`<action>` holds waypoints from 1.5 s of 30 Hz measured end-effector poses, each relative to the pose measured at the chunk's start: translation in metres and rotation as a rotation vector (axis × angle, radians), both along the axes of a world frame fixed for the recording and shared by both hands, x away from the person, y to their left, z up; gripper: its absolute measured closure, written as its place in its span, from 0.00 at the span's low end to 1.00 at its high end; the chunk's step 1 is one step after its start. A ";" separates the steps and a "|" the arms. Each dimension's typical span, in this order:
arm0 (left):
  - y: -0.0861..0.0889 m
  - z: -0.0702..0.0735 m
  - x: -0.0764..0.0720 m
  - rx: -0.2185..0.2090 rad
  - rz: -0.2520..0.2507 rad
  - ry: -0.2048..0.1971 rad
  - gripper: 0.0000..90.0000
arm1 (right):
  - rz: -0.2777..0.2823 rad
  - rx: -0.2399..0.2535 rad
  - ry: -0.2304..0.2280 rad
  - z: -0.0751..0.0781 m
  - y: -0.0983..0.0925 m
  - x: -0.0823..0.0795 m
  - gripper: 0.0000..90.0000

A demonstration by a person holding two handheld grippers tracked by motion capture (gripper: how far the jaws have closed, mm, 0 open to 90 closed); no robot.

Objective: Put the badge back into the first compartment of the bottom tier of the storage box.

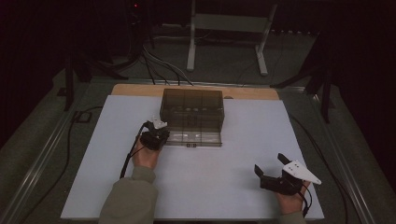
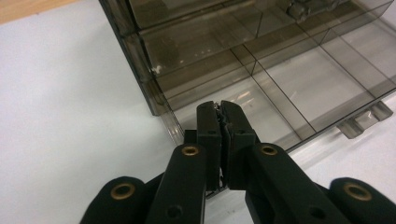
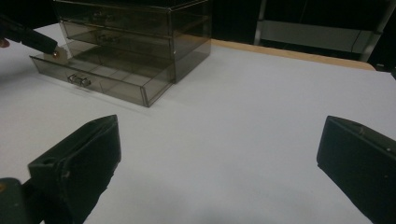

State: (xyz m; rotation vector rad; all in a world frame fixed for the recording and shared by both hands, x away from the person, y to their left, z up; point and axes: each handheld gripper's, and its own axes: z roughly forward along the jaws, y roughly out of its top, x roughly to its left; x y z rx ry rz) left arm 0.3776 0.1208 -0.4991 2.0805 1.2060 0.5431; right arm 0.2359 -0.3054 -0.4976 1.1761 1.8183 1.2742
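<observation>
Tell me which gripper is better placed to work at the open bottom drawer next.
Left, probably. The left gripper hangs with jaws shut over the open bottom drawer of the smoked plastic drawer chest. The right gripper sits open, far off near the table's near edge.

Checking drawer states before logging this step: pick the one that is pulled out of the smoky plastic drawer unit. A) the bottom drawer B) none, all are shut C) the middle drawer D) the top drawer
A: the bottom drawer juts forward of the drawer unit, and the shut left gripper hovers over its open compartments.
</observation>
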 end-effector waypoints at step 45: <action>0.101 0.035 -0.076 -0.282 0.068 -0.251 0.00 | 0.014 -0.007 0.004 -0.001 0.004 -0.001 0.00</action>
